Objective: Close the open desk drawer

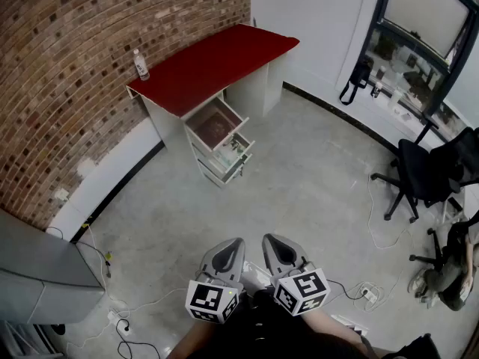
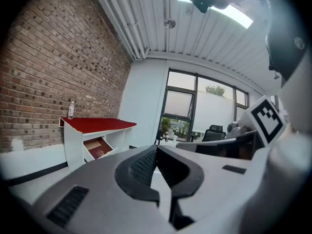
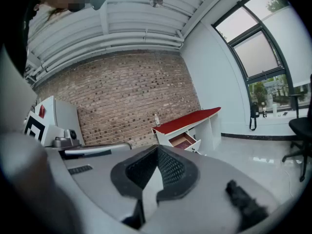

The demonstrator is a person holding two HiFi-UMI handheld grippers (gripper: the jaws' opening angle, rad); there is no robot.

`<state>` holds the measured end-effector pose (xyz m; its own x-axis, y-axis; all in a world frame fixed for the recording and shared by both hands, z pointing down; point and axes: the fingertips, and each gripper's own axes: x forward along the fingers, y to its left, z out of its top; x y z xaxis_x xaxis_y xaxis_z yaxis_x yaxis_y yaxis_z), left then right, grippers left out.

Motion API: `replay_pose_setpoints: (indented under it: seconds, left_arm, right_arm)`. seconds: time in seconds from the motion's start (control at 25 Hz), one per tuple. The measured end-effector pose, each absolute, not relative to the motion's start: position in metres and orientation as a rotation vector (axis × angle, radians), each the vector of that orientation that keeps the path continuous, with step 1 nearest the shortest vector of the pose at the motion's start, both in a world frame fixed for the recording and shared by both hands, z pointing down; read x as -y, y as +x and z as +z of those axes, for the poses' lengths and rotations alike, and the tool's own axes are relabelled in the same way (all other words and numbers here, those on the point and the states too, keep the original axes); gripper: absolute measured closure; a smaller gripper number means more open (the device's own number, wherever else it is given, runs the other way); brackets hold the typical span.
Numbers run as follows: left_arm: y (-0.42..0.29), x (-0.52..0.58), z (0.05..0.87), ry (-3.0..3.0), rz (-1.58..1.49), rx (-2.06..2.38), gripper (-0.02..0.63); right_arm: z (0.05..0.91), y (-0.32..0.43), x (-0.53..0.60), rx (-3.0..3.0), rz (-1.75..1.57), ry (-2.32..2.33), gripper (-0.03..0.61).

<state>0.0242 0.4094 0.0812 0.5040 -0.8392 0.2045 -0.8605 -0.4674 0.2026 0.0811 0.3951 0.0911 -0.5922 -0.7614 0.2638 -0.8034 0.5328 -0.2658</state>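
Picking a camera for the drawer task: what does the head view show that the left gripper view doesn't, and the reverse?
Only the head view: the floor cables and a lower drawer, also pulled out. Only the left gripper view: ceiling pipes and a ceiling light. Both: the red-topped desk, the bottle on it, its open top drawer and the brick wall.

Wide bare floor (image 1: 299, 178) runs straight up to the desk (image 1: 217, 62), so there's loads of room there. The open drawer (image 1: 215, 123) and a lower drawer (image 1: 228, 159) jut past the desk's front edge. Cables (image 1: 112, 264) and a grey cabinet (image 1: 37, 275) crowd the left, office chairs (image 1: 423, 174) the right. A bottle (image 1: 141, 64) stands at the desktop's back left corner.
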Motion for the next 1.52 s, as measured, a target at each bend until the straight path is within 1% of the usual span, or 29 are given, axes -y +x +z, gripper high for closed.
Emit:
replay_pose_setpoints:
  seconds: [0.48, 0.72, 0.96, 1.16, 1.52]
  left_arm:
    - [0.006, -0.418, 0.079, 2.494, 0.086, 1.4, 0.606]
    - [-0.009, -0.419, 0.069, 2.521, 0.068, 1.421, 0.606]
    - [-0.023, -0.432, 0.077, 2.535, 0.073, 1.401, 0.606]
    - [-0.033, -0.435, 0.08, 2.518, 0.076, 1.412, 0.604]
    - [-0.038, -0.414, 0.091, 2.478, 0.075, 1.418, 0.604]
  right_arm:
    - [0.089, 0.062, -0.405, 2.658, 0.561, 1.388, 0.568]
    - [0.078, 0.061, -0.41, 2.664, 0.529, 1.477, 0.568]
    - [0.078, 0.061, -0.419, 2.656, 0.537, 1.572, 0.568]
    - [0.078, 0.052, -0.422, 2.665, 0.537, 1.558, 0.568]
    - [0.085, 0.05, -0.402, 2.658, 0.549, 1.552, 0.568]
